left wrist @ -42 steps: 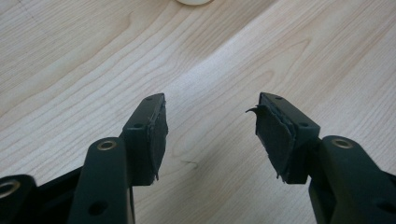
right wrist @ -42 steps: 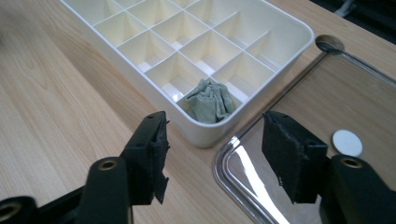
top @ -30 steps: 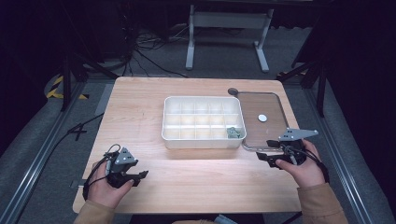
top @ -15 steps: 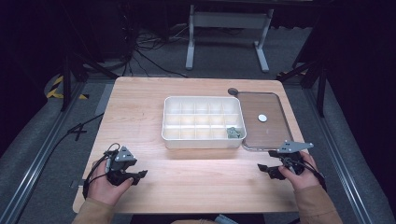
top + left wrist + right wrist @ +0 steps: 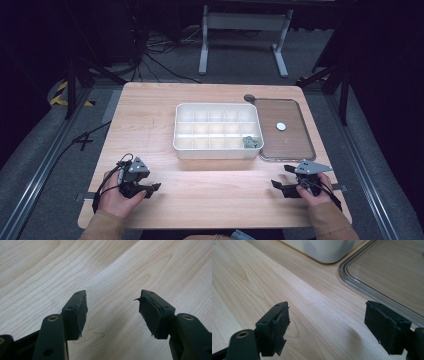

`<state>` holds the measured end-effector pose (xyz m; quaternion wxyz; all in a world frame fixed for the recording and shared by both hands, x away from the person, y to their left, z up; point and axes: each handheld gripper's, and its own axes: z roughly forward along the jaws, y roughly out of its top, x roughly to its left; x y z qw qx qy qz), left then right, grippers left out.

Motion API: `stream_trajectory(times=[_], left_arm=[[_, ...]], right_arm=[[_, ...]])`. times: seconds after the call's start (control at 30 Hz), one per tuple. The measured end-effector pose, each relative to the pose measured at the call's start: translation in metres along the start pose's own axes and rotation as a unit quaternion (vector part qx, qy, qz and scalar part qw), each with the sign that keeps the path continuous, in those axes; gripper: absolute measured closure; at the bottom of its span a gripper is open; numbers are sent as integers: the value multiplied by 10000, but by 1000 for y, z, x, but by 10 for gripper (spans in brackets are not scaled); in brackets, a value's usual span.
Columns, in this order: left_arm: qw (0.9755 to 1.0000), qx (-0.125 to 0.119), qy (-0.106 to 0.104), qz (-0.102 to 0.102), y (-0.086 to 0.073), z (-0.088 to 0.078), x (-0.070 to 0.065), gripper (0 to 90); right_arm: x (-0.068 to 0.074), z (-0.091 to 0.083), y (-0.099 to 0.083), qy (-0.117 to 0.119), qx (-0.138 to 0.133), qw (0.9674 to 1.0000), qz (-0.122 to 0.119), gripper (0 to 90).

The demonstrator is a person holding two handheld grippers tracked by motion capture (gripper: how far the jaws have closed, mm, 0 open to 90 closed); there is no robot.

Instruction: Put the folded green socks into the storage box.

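My left gripper point(image 5: 150, 189) rests on the wooden table point(image 5: 215, 195) at the near left, held in a hand. In the left gripper view its jaws point(image 5: 112, 302) stand open over bare wood, having just been opening. My right gripper point(image 5: 281, 176) sits low at the near right, just in front of the clear tray point(image 5: 287, 147). Its jaws point(image 5: 327, 312) have just been opening and stand wide with nothing between them. In that view the tray's rounded corner point(image 5: 352, 277) lies ahead to the right.
A white compartment box point(image 5: 215, 153) stands mid-table with a small grey-green item point(image 5: 249, 142) in its near right cell. A small white disc point(image 5: 281, 126) lies on the clear tray. The box's corner point(image 5: 324, 252) lies ahead of the right gripper's jaws.
The right hand has come down and toward the near table edge, away from the tray's near corner. The left hand has stayed where it was.
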<state>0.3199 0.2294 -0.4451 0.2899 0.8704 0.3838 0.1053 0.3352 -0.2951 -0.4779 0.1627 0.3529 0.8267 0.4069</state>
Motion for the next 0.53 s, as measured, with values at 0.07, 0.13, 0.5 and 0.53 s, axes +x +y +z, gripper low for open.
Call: stream_trajectory(times=[0.07,0.13,0.5,0.53], left_arm=[[10000,13,1,76,1,0,1,403],[9999,-55,-10,152,0,1,-1,403],[9986,-425,-301,36,-7,4,-5,356],[9985,-454,-293,-33,-8,4,-4,356]], right_arm=[[3,2,-2,-53,183,9998,-87,198],[4,2,-3,-44,195,9998,-77,198],[8,6,-4,-403,214,9989,48,188],[7,7,-5,-470,239,9986,69,188]])
